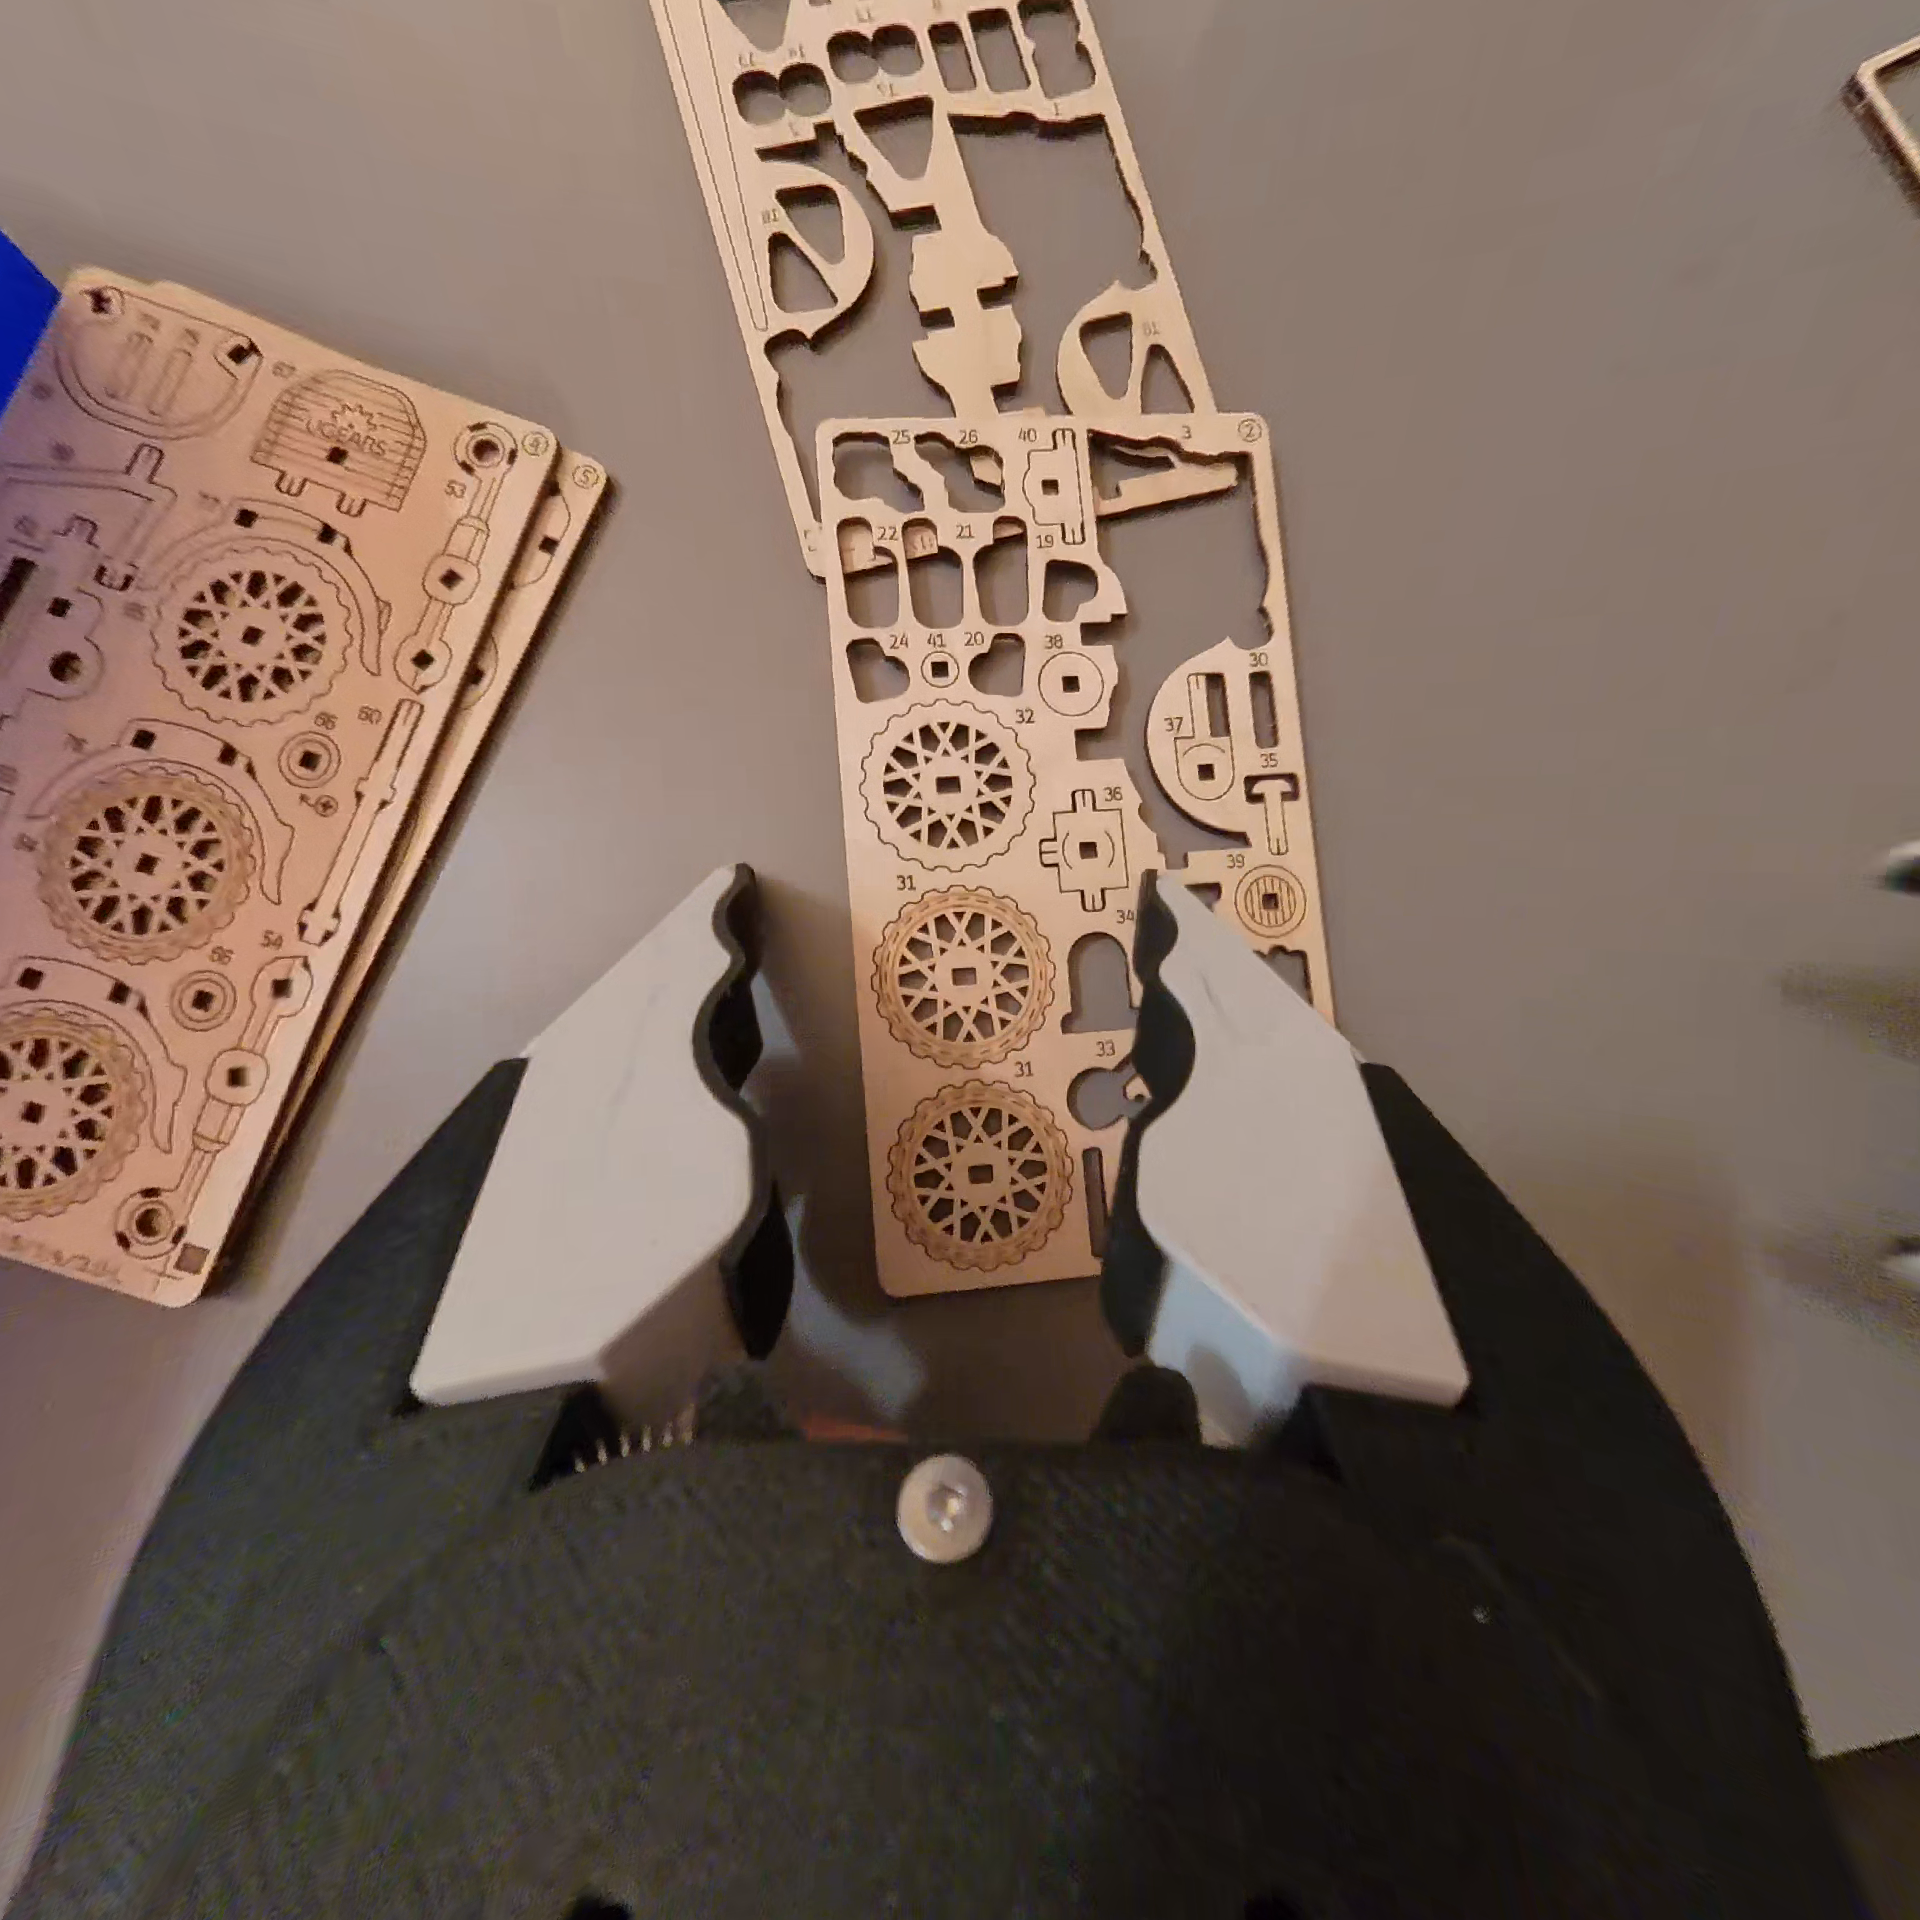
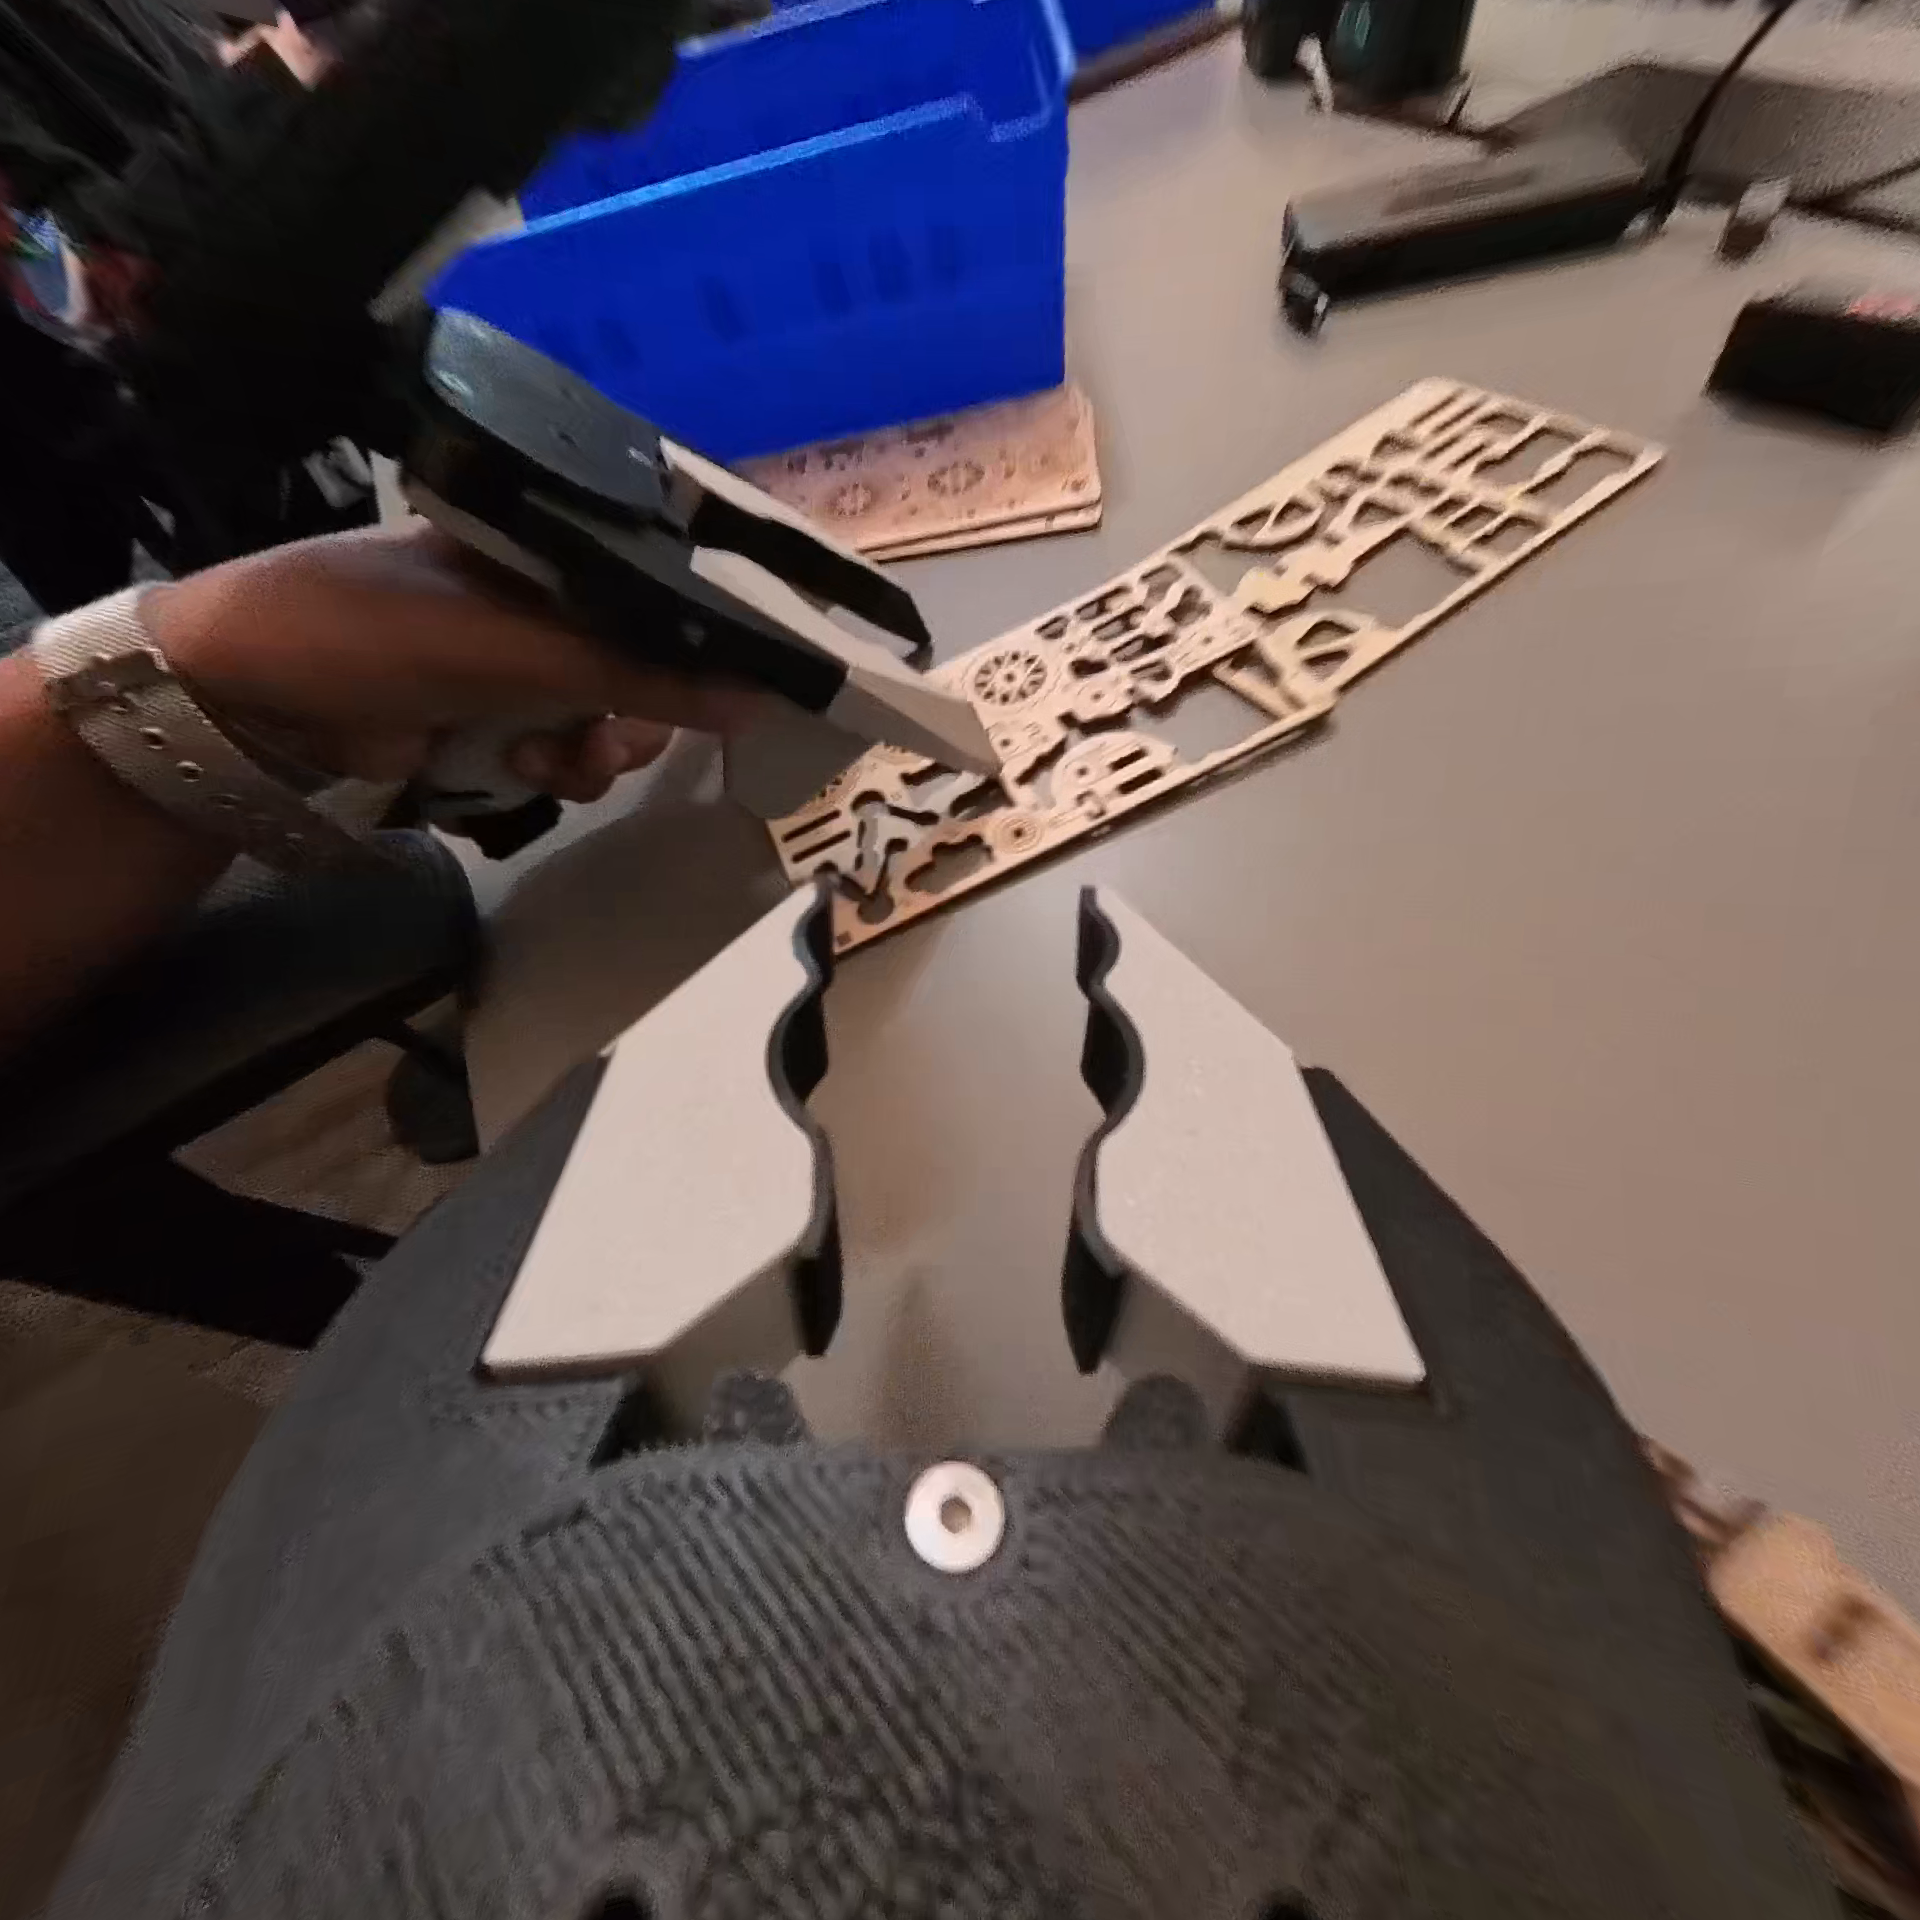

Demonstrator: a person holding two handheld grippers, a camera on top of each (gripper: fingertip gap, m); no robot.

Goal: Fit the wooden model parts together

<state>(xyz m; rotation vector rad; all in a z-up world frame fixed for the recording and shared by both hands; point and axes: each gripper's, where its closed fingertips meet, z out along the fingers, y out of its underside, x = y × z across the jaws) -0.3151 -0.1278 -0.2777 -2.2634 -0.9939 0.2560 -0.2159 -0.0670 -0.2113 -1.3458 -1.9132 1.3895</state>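
A wooden parts sheet with three spoked wheels [image 1: 966, 831] lies on the grey table, overlapping a second, mostly emptied sheet [image 1: 935, 208]. My left gripper [image 1: 945, 894] is open and empty, its fingers straddling the wheel sheet from close above. In the right wrist view a hand holds the left gripper [image 2: 951, 691] tilted down onto the two sheets [image 2: 1195, 665]. My right gripper [image 2: 954, 914] is open and empty, low over bare table just in front of the near end of the sheets.
A stack of uncut wooden sheets [image 1: 260, 727] lies at the left, beside blue bins [image 2: 810, 260]. Black devices and cables [image 2: 1455, 218] sit at the far right. A wooden piece [image 2: 1787, 1621] lies by my right gripper's body. A thin frame [image 1: 1886, 114] shows at the top right.
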